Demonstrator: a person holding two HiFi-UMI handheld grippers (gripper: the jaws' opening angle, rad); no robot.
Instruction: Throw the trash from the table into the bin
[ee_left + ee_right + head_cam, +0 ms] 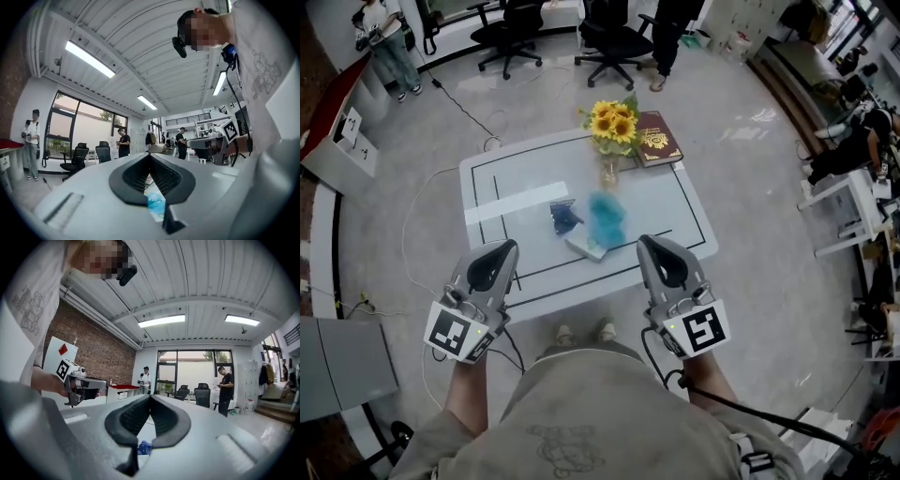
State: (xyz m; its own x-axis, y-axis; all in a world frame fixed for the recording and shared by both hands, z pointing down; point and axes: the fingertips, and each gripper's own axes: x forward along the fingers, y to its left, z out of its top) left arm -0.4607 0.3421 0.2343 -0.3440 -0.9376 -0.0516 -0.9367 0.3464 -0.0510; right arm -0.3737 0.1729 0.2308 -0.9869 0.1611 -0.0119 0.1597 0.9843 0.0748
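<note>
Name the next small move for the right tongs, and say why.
Probably open the right tongs and ease them forward to the crumpled light-blue trash on the white table: they are shut, empty and short of it.

Left gripper (507,247) shut, right gripper (647,242) shut, both level

A white table (675,211) carries a vase of sunflowers (612,122) at its far edge, with a dark red book (657,138) just beside it. A white strip (516,202) lies toward the left edge. Mid-table sit a dark blue crumpled scrap (565,218), a pale blue wad (606,219) and a flat white piece (586,247).
</note>
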